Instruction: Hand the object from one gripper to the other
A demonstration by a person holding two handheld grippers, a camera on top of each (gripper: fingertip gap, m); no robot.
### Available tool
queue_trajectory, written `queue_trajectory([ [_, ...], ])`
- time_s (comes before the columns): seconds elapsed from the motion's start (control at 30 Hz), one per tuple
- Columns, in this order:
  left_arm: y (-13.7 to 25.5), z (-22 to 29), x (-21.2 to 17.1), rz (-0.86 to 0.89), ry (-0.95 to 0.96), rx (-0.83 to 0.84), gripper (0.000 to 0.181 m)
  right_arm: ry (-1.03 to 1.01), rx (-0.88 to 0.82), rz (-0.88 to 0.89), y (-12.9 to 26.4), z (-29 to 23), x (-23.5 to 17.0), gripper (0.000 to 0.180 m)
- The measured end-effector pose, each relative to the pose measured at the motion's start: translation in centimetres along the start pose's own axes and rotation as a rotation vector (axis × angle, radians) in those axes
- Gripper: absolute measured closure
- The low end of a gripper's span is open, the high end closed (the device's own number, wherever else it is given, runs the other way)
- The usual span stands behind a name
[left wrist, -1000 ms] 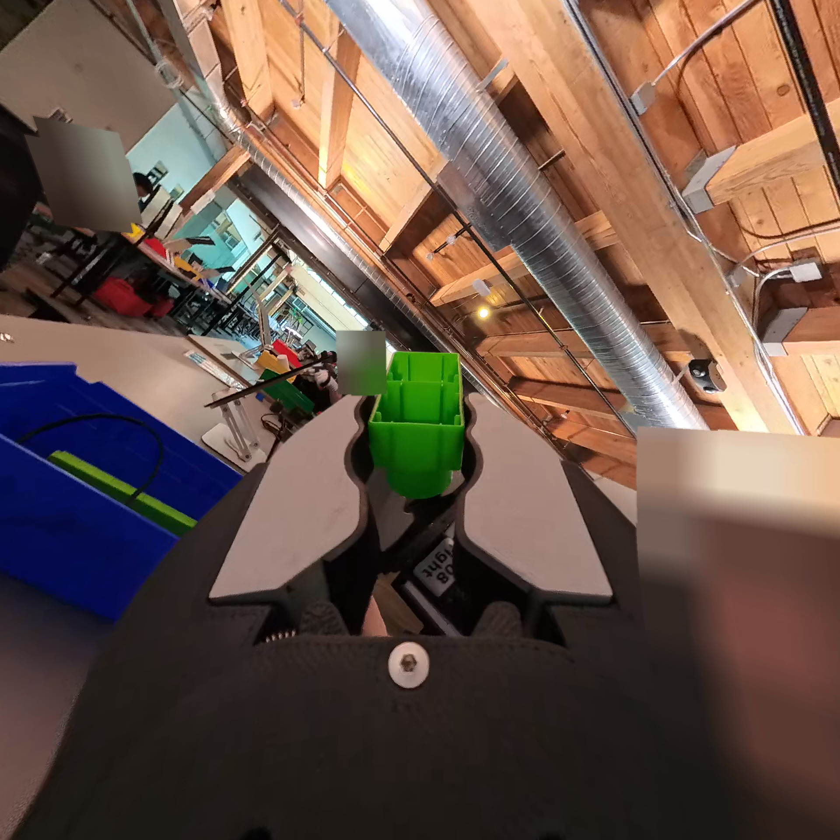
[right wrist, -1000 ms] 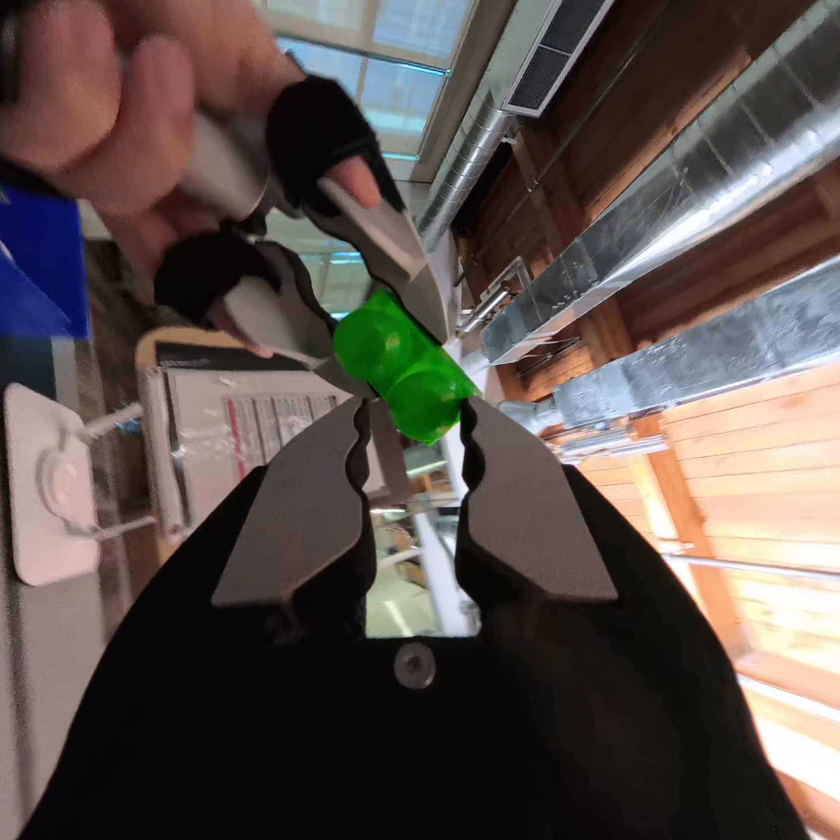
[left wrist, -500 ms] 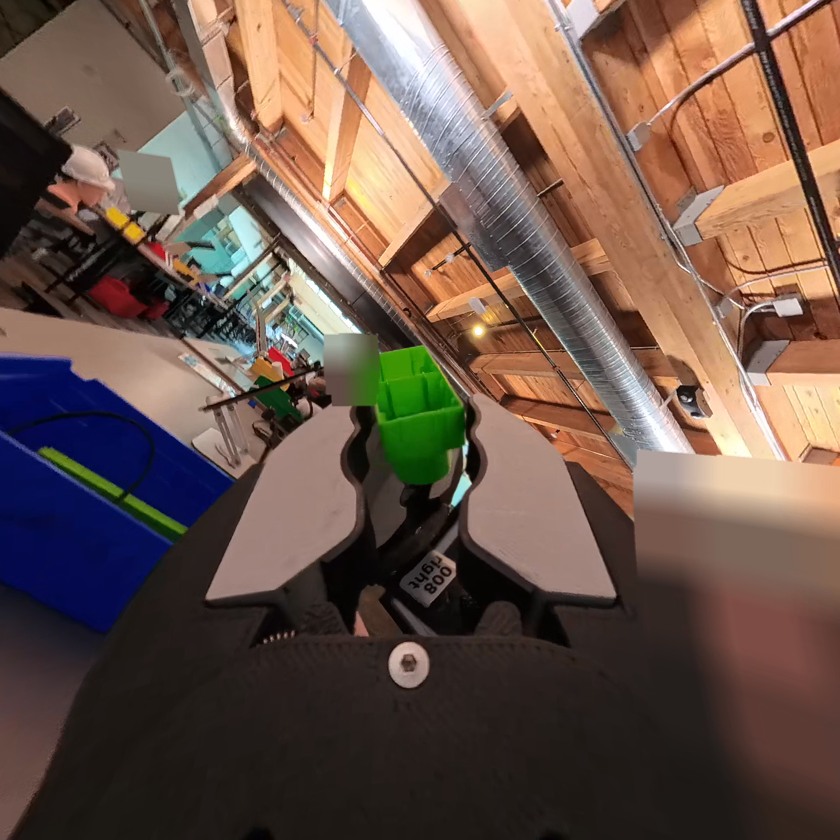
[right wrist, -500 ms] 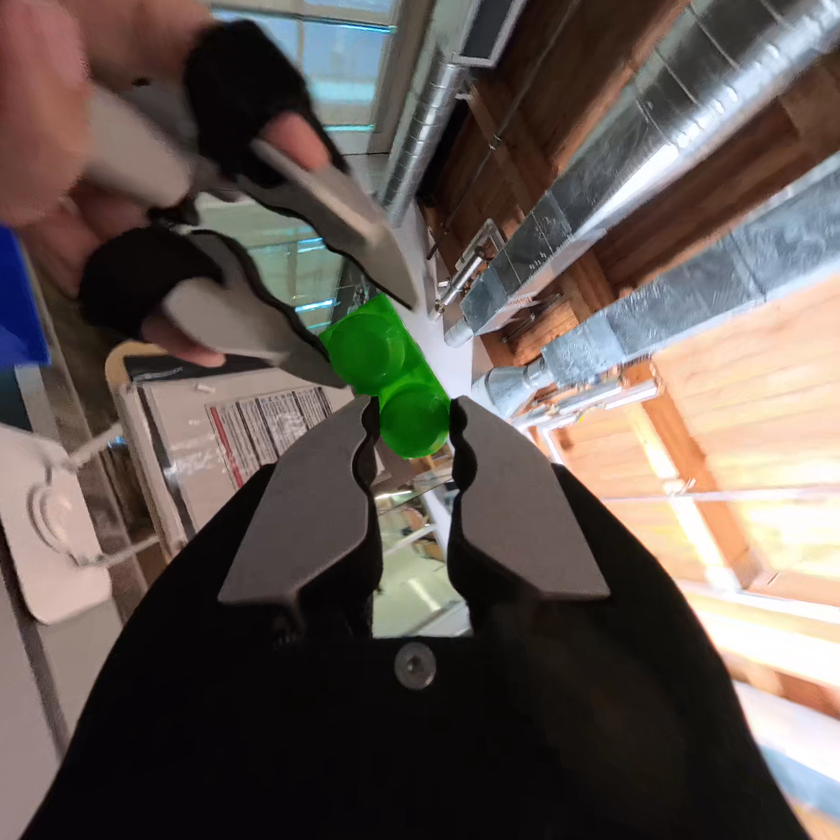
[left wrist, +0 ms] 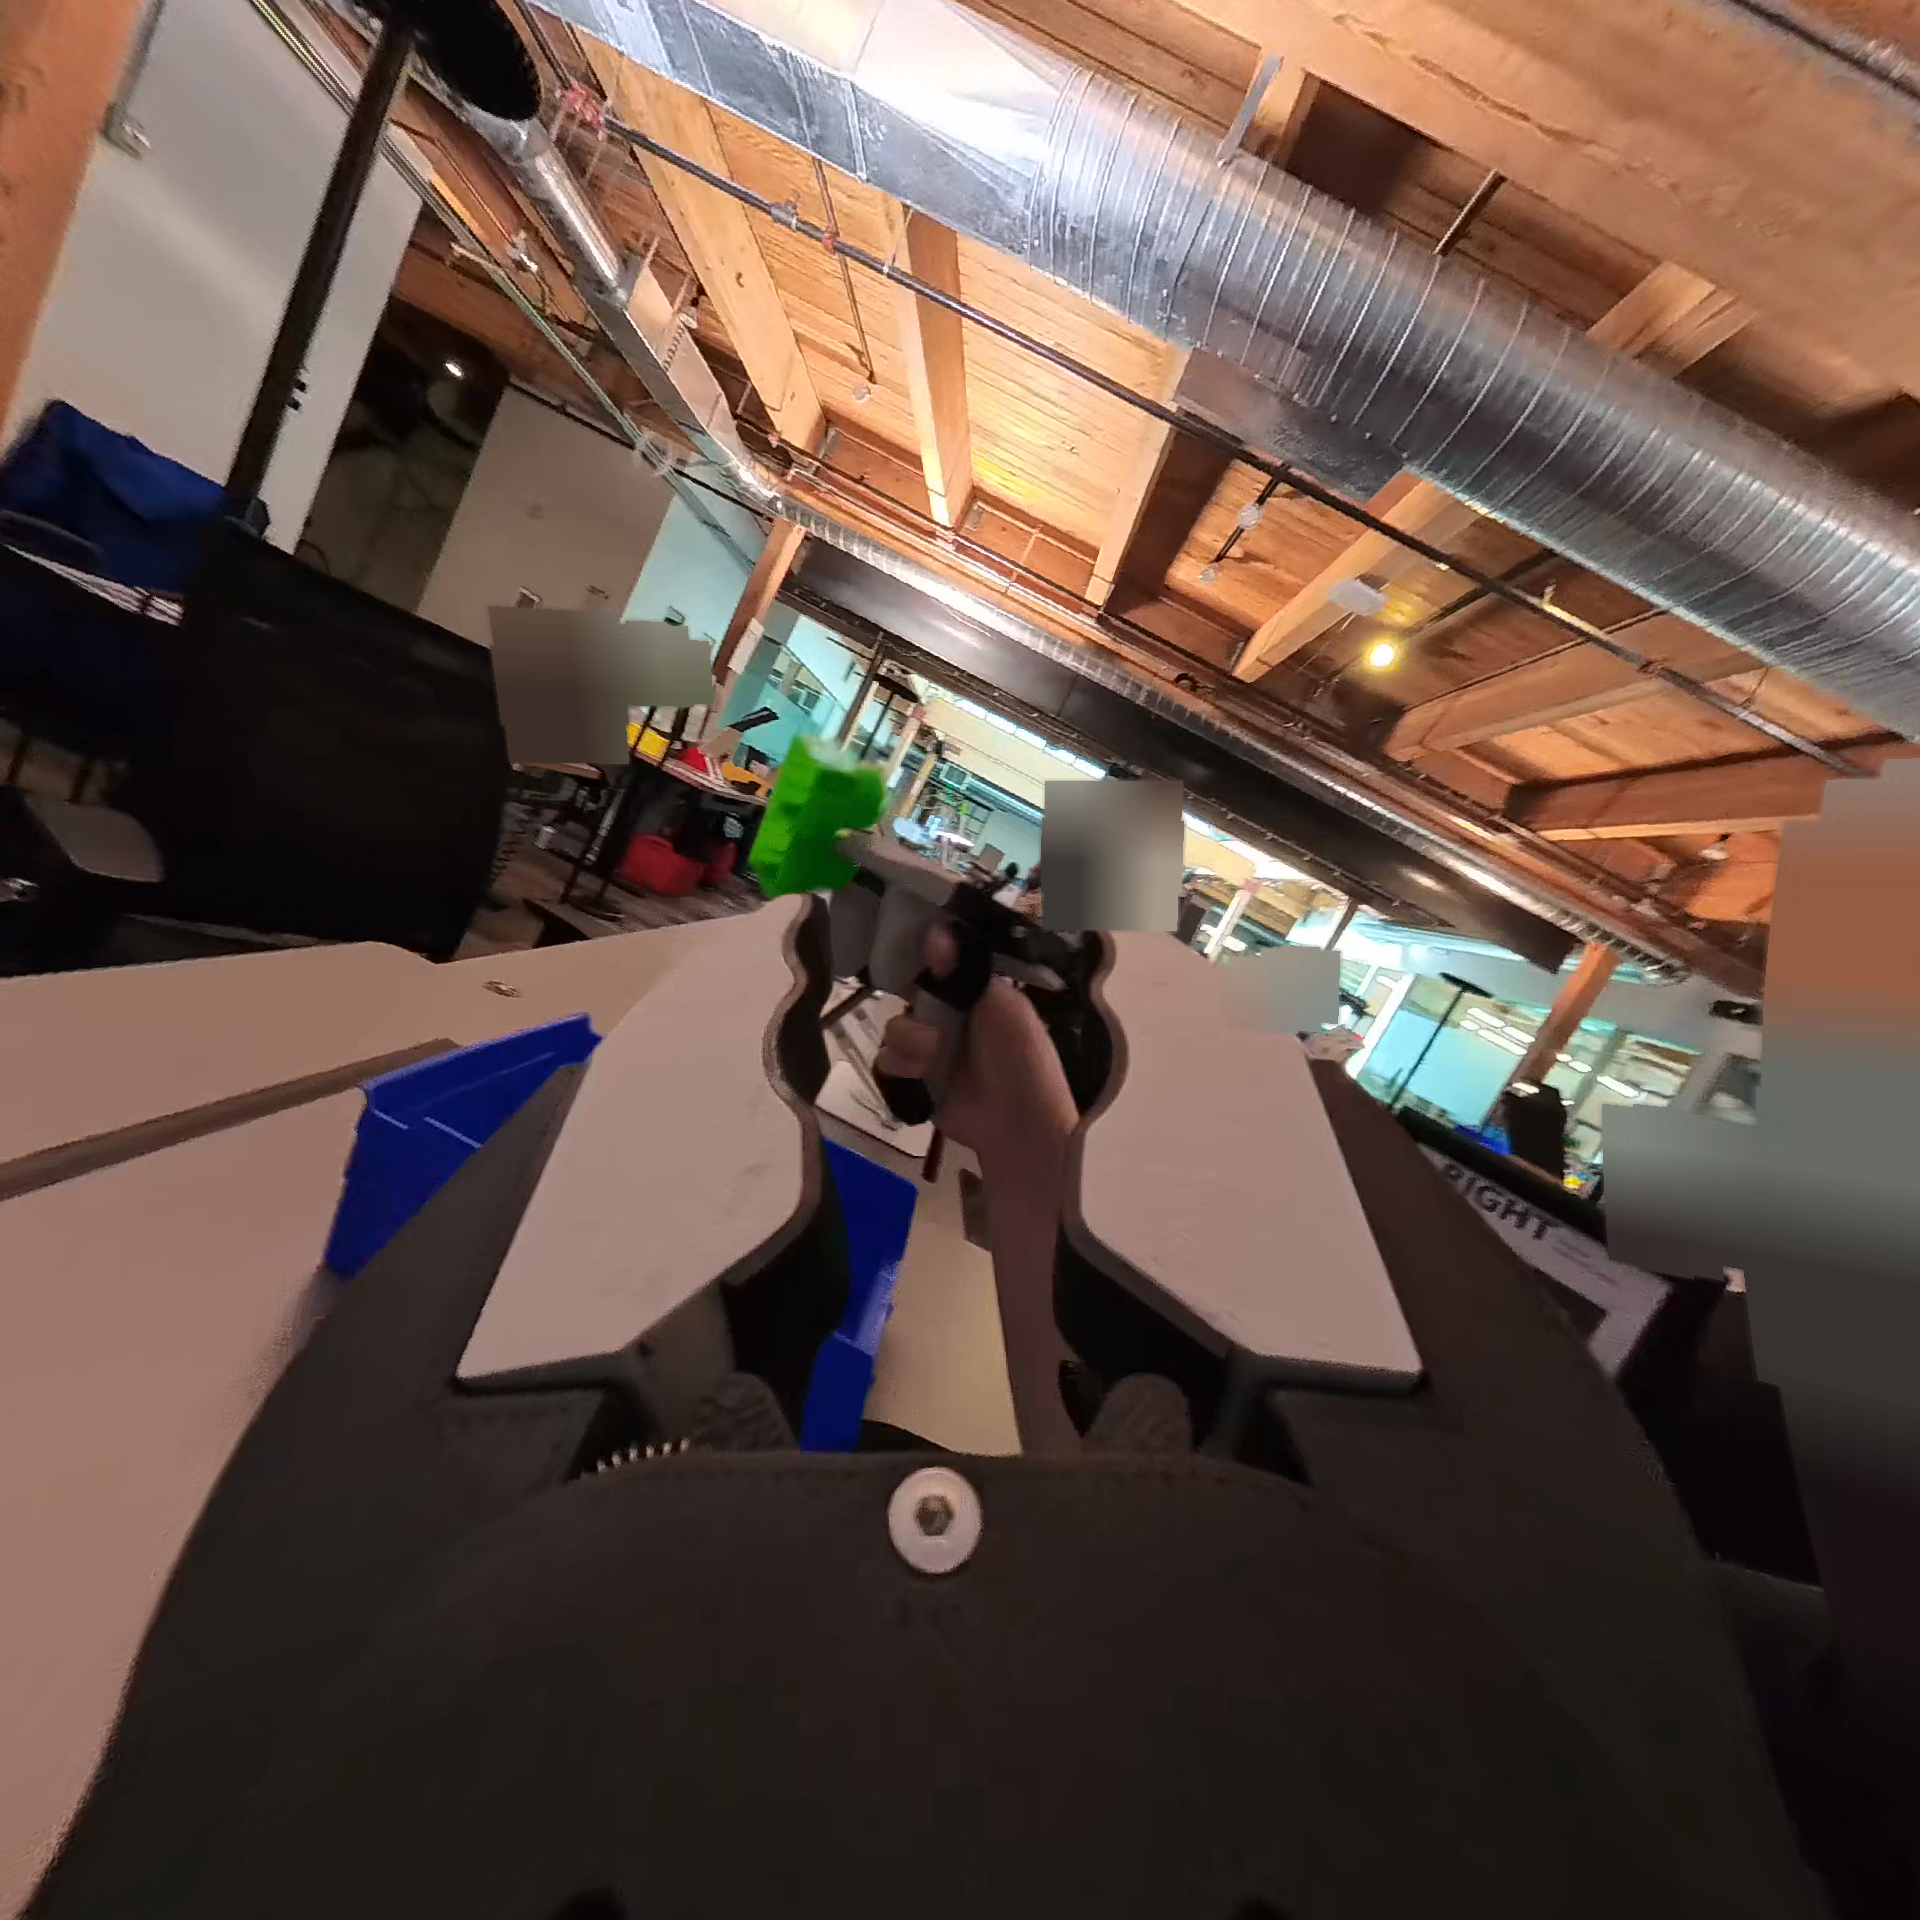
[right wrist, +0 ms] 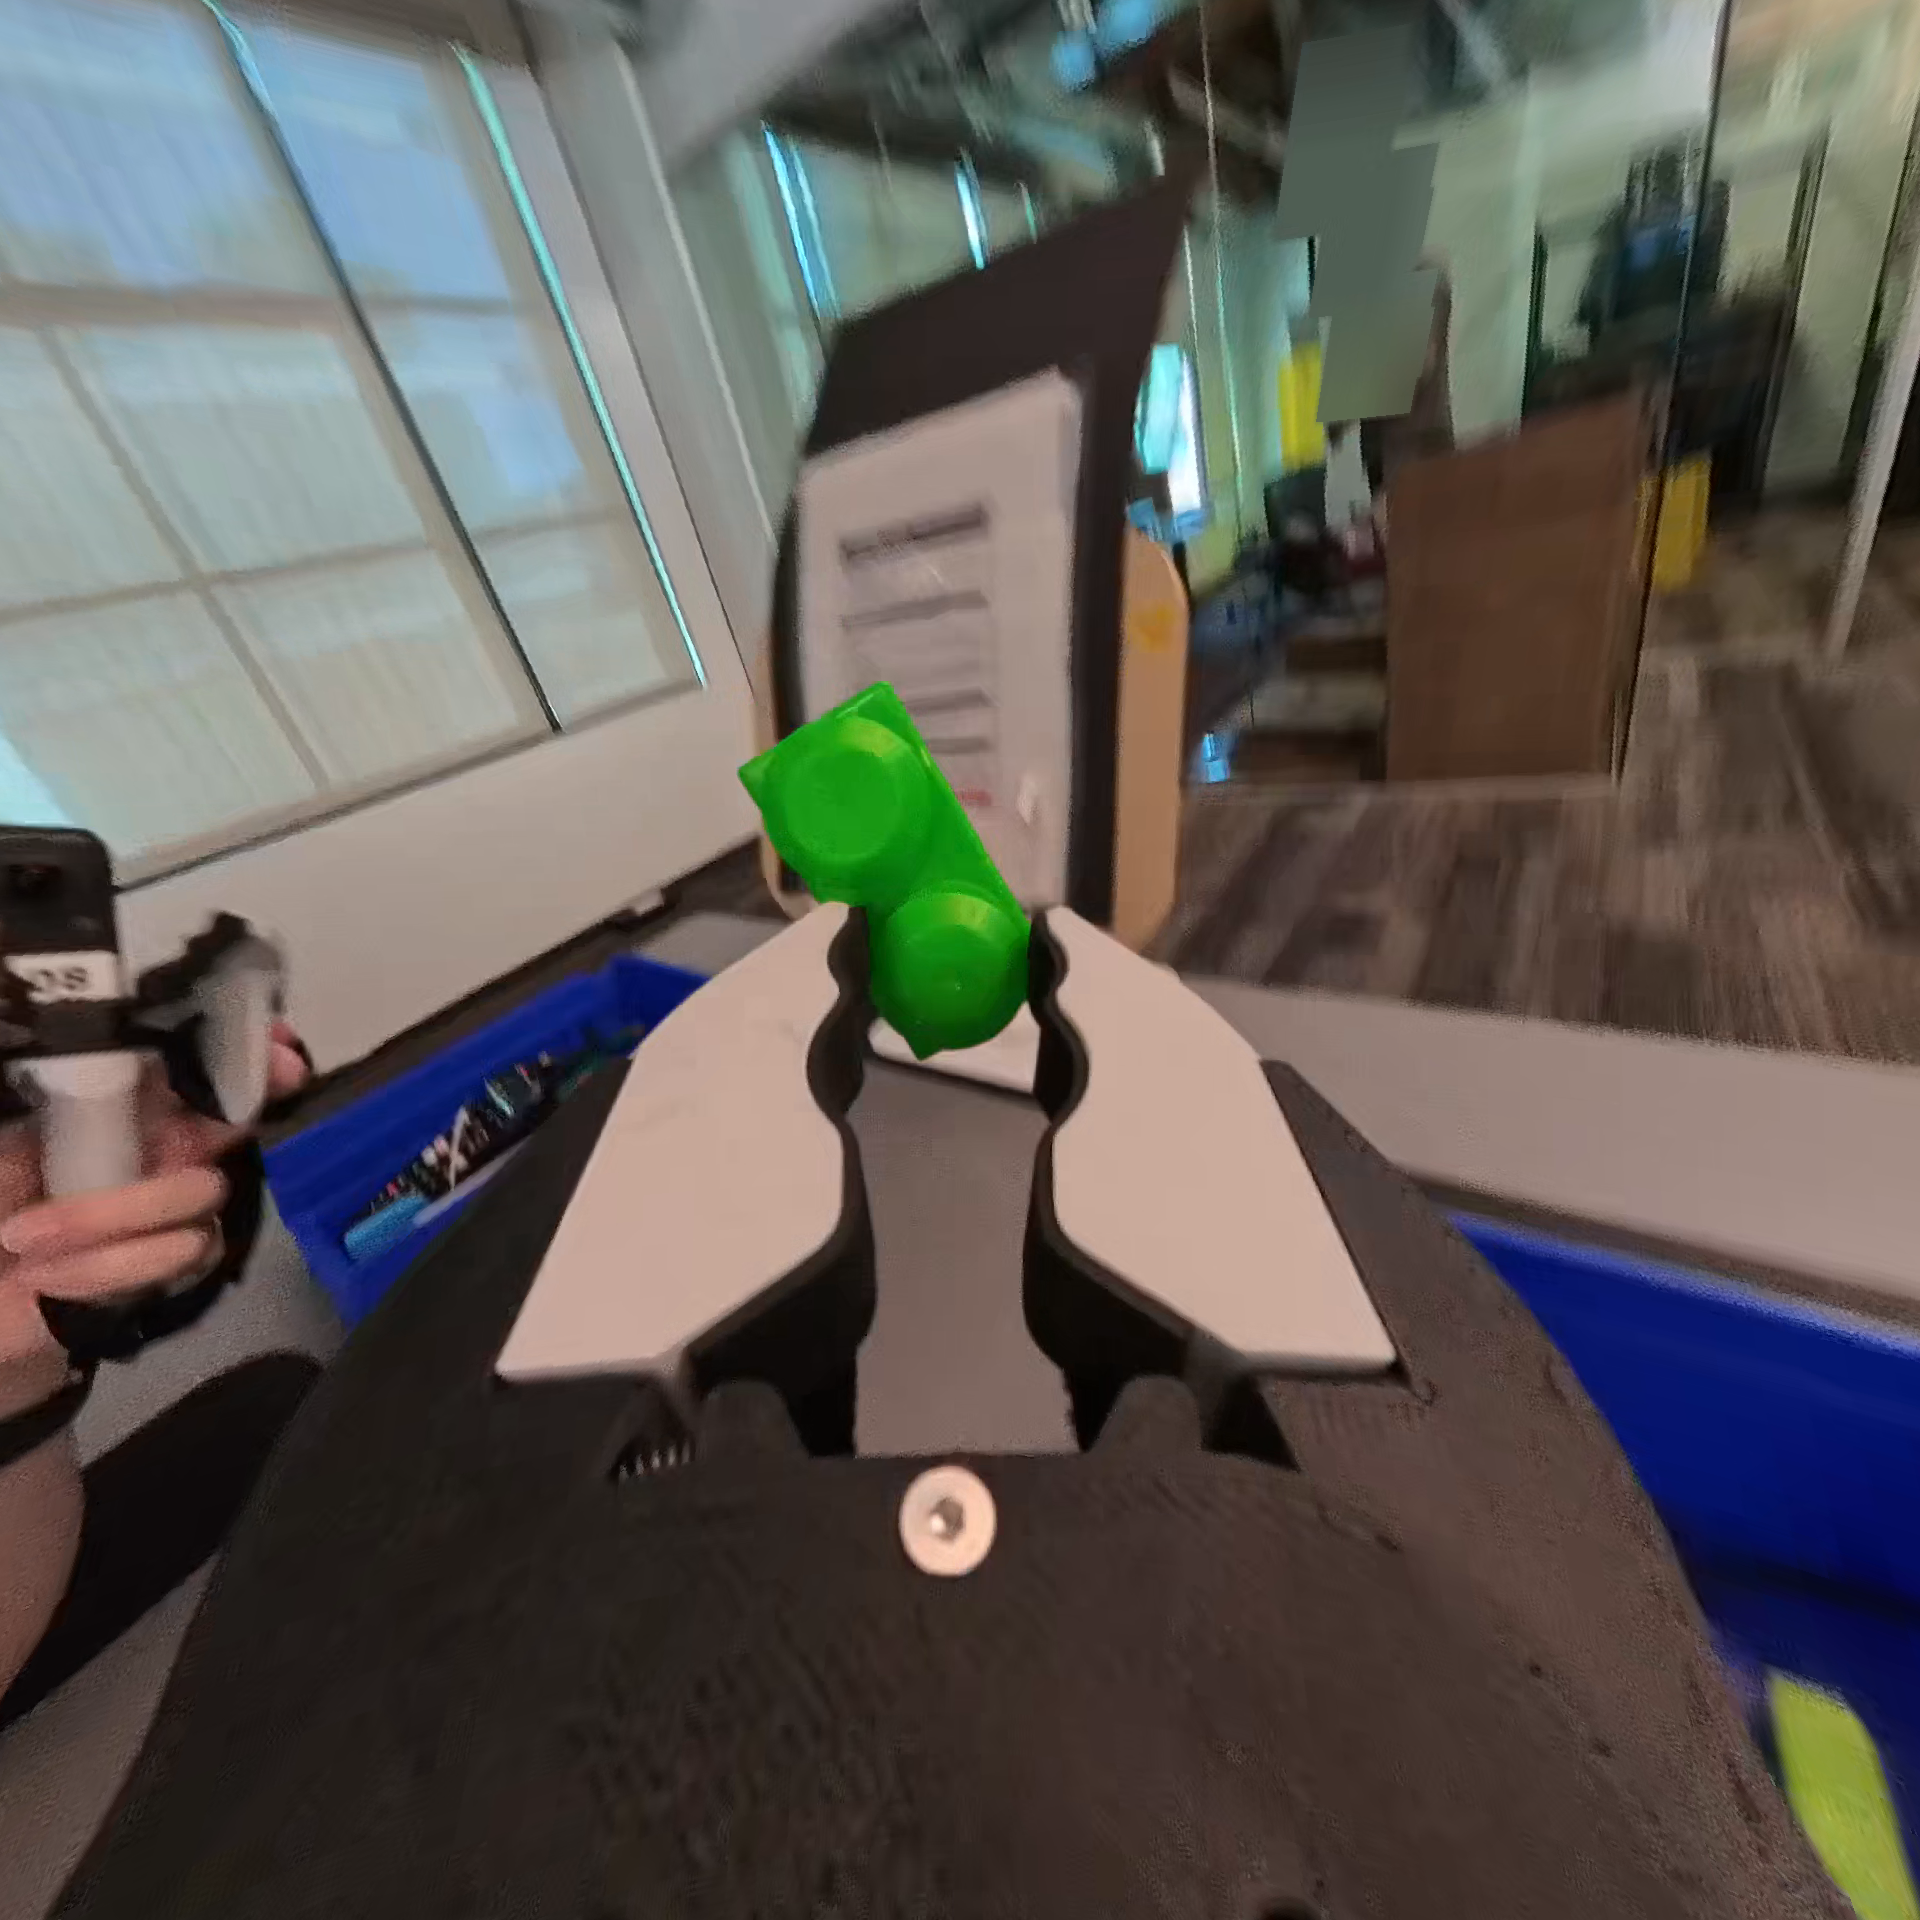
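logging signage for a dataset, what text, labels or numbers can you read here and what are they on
I don't copy out writing; these bear it:
White label on the left gripper: short print.
White sheet on the black stand: lines blurred, unreadable.
Black board, left wrist view: white letters, partly masked.
Green block: none.

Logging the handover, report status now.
Left claw open, nothing between its fingers. Right claw shut on green block, tips pinching its lower stud. Claws well apart; nothing in the way.
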State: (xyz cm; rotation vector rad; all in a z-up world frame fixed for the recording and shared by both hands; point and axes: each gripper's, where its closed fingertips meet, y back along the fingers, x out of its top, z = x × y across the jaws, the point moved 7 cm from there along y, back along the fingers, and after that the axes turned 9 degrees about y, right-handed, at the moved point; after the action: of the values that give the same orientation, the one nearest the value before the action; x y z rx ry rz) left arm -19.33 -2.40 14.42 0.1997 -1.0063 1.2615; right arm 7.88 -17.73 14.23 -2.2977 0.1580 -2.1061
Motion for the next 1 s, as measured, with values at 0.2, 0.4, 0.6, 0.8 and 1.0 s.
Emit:
queue_trajectory([
  [0.2,0.2,-0.6,0.3,-0.001,0.023,-0.010,0.138,-0.178,0.052,-0.189,1.2,4.3,-2.7,0.149],
  [0.4,-0.7,-0.6,-0.8,-0.050,-0.343,0.074,0.131,-0.412,0.534,-0.221,-0.6,-0.2,-3.0,0.150],
  [0.6,-1.9,-0.5,-4.2,-0.156,-1.034,0.316,0.129,-0.380,0.786,-0.415,-3.3,-5.7,-5.2,0.149],
  [0.8,-2.7,-2.2,-5.4,-0.362,-0.681,0.292,0.109,-0.132,0.829,-0.505,-4.2,-9.5,-6.3,0.149],
  [1.0,-2.5,-3.4,-7.0,-0.575,-0.729,0.303,0.124,0.016,0.780,-0.575,-4.2,-10.9,-6.8,0.149],
])
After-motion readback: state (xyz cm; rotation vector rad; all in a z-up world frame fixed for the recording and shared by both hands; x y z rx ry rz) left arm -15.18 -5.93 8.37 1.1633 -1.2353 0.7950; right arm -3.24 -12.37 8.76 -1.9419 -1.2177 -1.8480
